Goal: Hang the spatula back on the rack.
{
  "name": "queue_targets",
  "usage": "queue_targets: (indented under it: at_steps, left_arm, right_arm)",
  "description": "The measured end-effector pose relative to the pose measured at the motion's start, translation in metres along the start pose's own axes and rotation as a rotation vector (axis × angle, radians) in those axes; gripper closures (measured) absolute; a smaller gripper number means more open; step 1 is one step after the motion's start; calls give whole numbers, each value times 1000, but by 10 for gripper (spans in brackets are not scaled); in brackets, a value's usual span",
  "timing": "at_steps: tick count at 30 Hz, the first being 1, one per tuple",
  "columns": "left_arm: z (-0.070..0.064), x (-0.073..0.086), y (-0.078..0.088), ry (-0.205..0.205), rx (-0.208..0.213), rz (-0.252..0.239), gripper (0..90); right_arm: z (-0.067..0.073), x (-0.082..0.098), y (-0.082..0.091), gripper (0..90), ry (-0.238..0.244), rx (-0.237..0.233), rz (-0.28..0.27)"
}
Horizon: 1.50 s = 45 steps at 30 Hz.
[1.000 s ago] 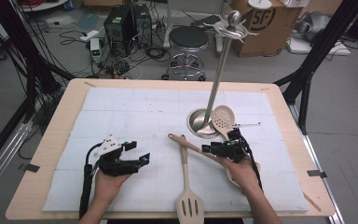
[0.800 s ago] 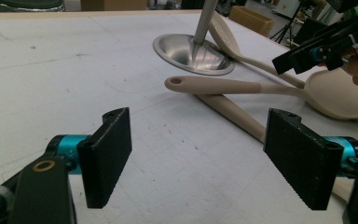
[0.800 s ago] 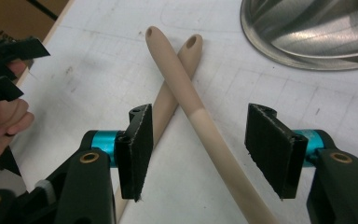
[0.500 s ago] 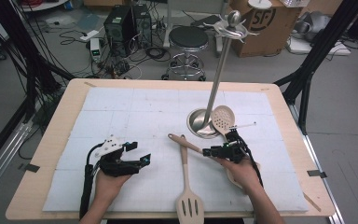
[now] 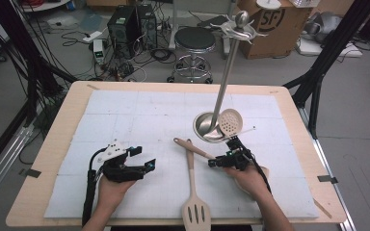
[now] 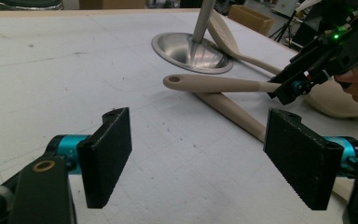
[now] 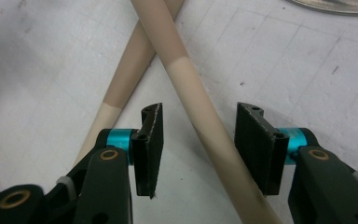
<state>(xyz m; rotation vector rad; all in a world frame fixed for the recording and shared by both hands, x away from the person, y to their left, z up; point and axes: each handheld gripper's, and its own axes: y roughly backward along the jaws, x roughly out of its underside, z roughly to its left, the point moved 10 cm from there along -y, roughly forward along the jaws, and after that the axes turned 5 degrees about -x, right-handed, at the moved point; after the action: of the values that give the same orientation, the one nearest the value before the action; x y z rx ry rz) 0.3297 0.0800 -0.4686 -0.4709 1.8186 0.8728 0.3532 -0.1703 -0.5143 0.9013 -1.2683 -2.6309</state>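
Right tongs (image 7: pixel 198 144) straddled the spoon handle (image 7: pixel 200 126) toward the table's near-right edge, jaws just closing, pads not yet touching — handle's long axis ran straight between them. Left tongs (image 6: pixel 205 163) stood released, well apart.

We are in a lab or workshop: a plywood table (image 5: pixel 48 159) with a white gridded mat (image 5: pixel 139 115) stands on a grey floor strewn with cables (image 5: pixel 125 67), beside computer towers (image 5: pixel 130 21), a round stool (image 5: pixel 194 41), cardboard boxes (image 5: pixel 274 24) and black frame struts (image 5: pixel 24 53).
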Motion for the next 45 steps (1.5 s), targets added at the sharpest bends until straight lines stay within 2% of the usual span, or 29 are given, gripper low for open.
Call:
queue_targets:
  at_steps: [5,7,9,12,13,17,20,21,22,25,27,36,45]
  left_arm:
    - [0,1,0,-3,3,3,240]
    - [0,1,-1,-1,1,3,240]
    - [0,1,-1,-2,0,4,240]
    - [0,1,-1,-2,0,5,240]
    - [0,1,-1,-1,0,6,240]
    - [0,2,-1,-2,1,9,240]
    - [0,2,-1,-2,1,9,240]
    - [0,2,-1,-3,1,10,240]
    - [0,2,-2,-2,1,9,240]
    - [0,2,-2,-3,1,9,240]
    - [0,2,-2,-2,1,9,240]
    - [0,2,-1,-1,0,9,240]
    - [0,2,-1,0,0,8,240]
  right_arm:
    - [-1,3,0,575,9,15,17]
    - [-3,3,-1,607,34,27,21]
    - [-2,5,-1,638,32,30,36]
    - [-3,5,-2,659,57,42,38]
    - [-1,6,-2,665,50,36,48]
    - [0,7,-2,687,71,32,55]
    - [-1,7,-2,707,108,28,58]
    - [2,8,-2,718,91,15,69]
    - [2,8,-2,731,104,8,68]
    - [6,9,-3,784,108,-14,71]
    - [6,9,-2,786,103,-12,68]
    - [13,2,6,787,88,-51,-1]
    - [14,-5,15,789,72,-74,-81]
